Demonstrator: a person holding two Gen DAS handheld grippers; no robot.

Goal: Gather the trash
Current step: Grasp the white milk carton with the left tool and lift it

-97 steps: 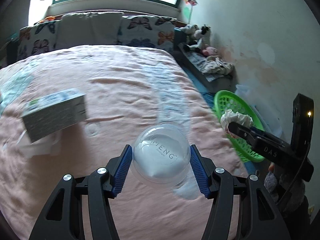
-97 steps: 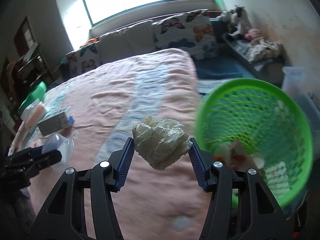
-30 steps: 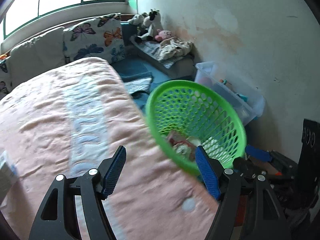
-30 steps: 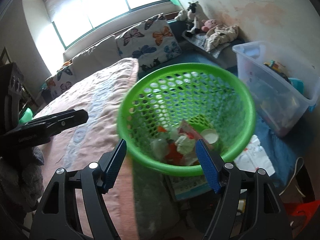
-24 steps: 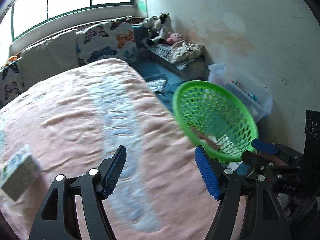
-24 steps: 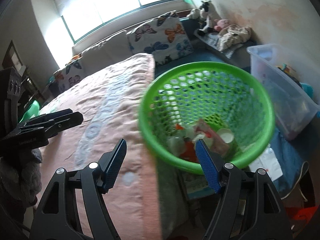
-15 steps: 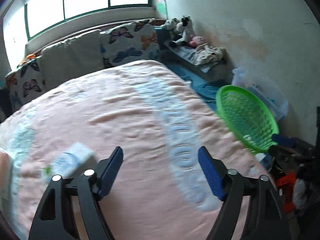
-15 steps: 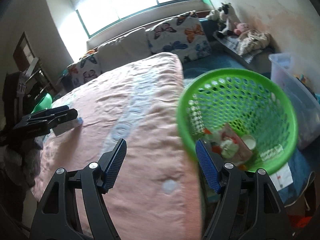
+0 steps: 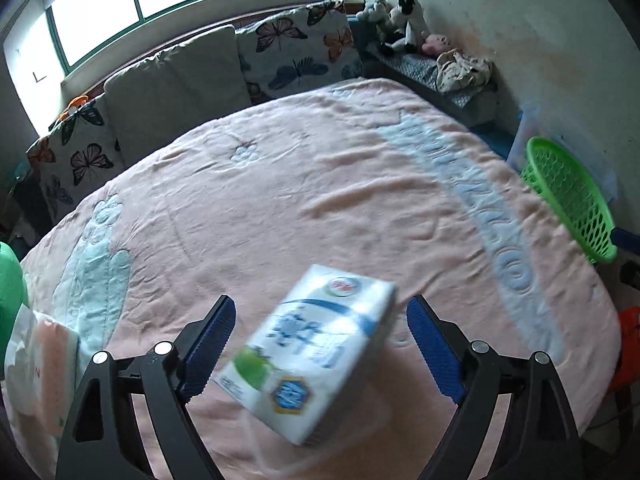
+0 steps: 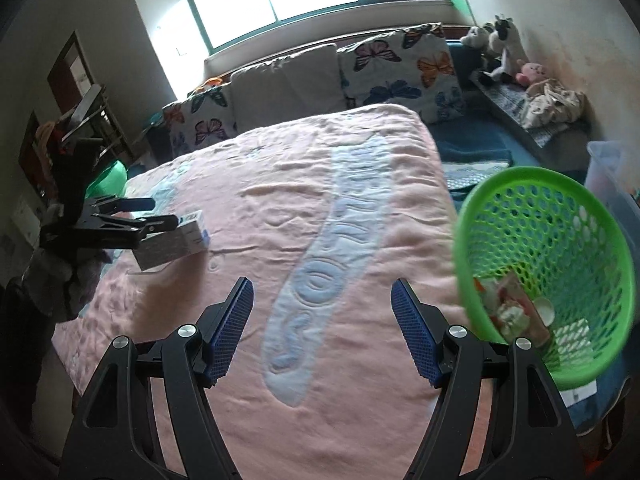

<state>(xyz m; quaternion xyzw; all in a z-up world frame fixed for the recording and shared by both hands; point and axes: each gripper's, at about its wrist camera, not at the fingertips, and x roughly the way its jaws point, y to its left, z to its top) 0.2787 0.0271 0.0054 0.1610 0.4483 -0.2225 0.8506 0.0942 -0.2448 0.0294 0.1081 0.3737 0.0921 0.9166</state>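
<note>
A white and blue carton [image 9: 316, 348] lies on the pink bedspread [image 9: 320, 184], between the wide-open jaws of my left gripper [image 9: 320, 344], untouched as far as I can tell. In the right wrist view the left gripper [image 10: 160, 216] hovers at the same carton [image 10: 176, 244] at the bed's left side. My right gripper [image 10: 322, 328] is open and empty over the bedspread [image 10: 320, 184]. The green mesh basket [image 10: 548, 264] stands off the bed's right edge with several pieces of trash inside; it also shows in the left wrist view [image 9: 568, 196].
Butterfly-print cushions [image 9: 296, 48] and grey cushions line the head of the bed under the window. Soft toys [image 10: 500, 52] sit on a bench by the right wall. A pink and white packet [image 9: 40, 364] lies at the bed's left edge. A clear storage bin [image 10: 616, 176] stands behind the basket.
Both grippers dropped their trash into the basket and opened. The left gripper swung left across the bed to the carton. The right gripper turned from the basket toward the bed.
</note>
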